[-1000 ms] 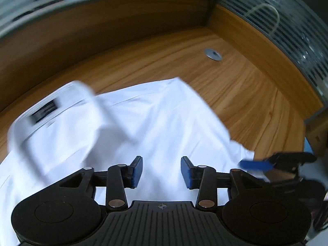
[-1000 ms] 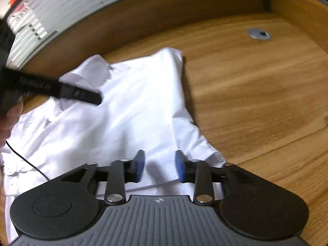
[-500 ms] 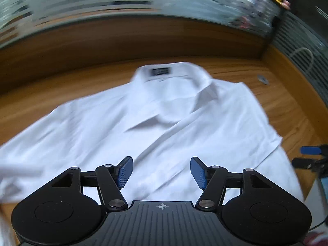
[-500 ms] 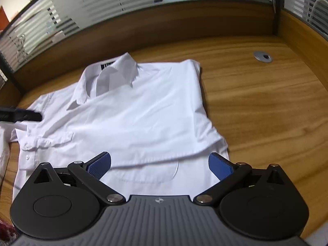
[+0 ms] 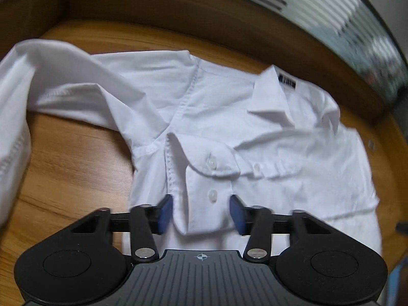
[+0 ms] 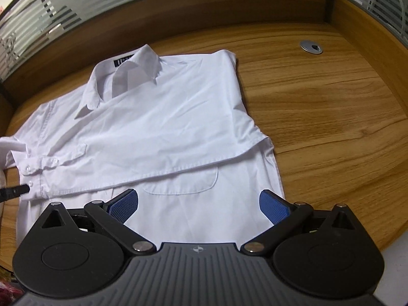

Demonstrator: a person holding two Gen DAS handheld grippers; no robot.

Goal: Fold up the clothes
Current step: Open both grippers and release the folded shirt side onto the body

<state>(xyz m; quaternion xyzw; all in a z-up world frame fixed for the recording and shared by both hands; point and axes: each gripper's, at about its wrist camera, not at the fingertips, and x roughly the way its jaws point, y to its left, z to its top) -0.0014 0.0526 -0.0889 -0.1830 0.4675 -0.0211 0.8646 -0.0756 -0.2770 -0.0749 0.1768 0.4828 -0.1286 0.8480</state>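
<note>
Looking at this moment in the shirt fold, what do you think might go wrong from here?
The left gripper is closing around the buttoned cuff; it may also pinch the shirt layer underneath and drag the fold askew. The other sleeve lies bunched and could crease. The right gripper stands open, steadying nothing.

An office: wooden corner desk with cable grommet, striped frosted-glass partitions.

shirt sleeve cut off (left edge)
</note>
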